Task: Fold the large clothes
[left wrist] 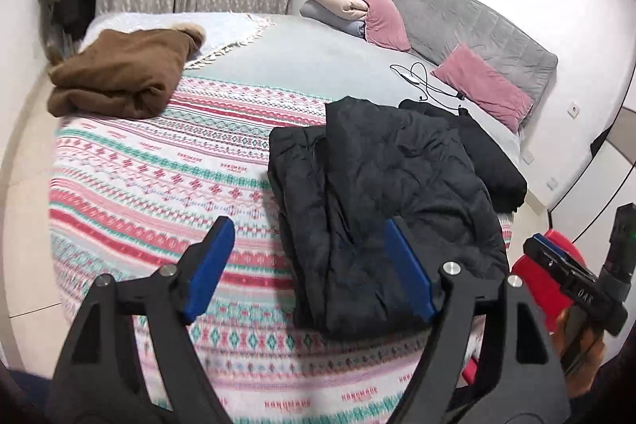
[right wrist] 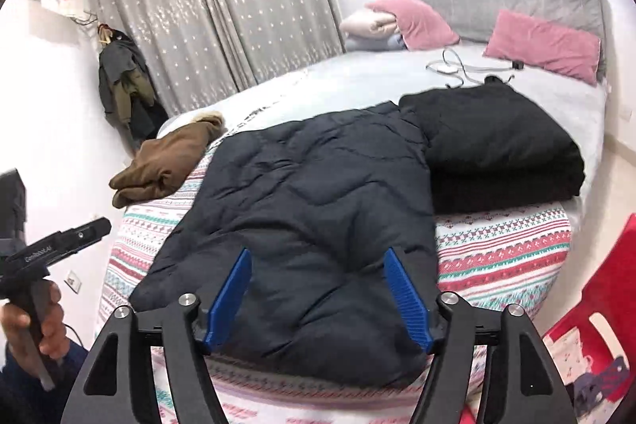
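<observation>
A dark navy quilted jacket (left wrist: 377, 177) (right wrist: 310, 193) lies folded into a long slab on the patterned blanket (left wrist: 159, 185) of a bed. My left gripper (left wrist: 308, 225) hovers open over the jacket's left edge, its left finger above the blanket and its right finger above the jacket, with nothing between the pads. My right gripper (right wrist: 318, 253) is open too, held above the jacket's near end without touching it. In the right wrist view a person's hand (right wrist: 35, 320) grips the left tool's handle at the far left.
A black folded garment (left wrist: 489, 150) (right wrist: 497, 153) lies beside the jacket's far end. A brown folded garment (left wrist: 119, 78) (right wrist: 167, 161) sits at the bed's far left. Pink pillows (right wrist: 544, 42) and a cable (right wrist: 453, 68) lie near the headboard. A red chair (right wrist: 596, 304) stands at the right.
</observation>
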Available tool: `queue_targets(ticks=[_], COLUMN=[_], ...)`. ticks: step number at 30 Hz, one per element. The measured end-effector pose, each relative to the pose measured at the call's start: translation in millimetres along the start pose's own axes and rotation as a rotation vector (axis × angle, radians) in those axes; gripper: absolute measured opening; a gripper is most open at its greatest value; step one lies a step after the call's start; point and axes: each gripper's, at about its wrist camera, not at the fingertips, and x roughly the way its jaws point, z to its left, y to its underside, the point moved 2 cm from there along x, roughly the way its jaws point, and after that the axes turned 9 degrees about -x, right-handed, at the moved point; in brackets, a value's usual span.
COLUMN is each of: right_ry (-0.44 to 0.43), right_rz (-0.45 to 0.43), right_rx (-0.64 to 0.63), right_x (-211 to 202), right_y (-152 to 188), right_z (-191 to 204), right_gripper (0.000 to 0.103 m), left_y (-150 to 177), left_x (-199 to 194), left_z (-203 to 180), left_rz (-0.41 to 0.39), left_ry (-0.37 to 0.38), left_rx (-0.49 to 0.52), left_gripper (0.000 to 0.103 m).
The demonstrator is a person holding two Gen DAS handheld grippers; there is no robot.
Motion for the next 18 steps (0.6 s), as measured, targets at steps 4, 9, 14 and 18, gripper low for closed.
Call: queue_targets(ticks=[4,9,14,18], right_ry=[0.004,-0.011,0.001,0.013], right_rz=[-0.035,-0.077,-0.071,-0.065], right_rx=[0.001,0.079,0.08,0.076], right_x=[-19,-43,-63,-76], right_y=[17,36,47,57], right_z=[31,40,51,59], right_gripper=[0.08,0.088,0.089,0.09], left_y=[17,46,64,76], left_x=[-7,-11,-27,-45], left_z=[-9,-23,-40,-49], left_rz=[0.013,0.047,0.021,-0.013], left_ry=[-0.059,-0.09,-0.126,-0.129], left_rx=[0.038,0.124,0.206,0.233], left_gripper=[0.082,0.083,0.083,0.084])
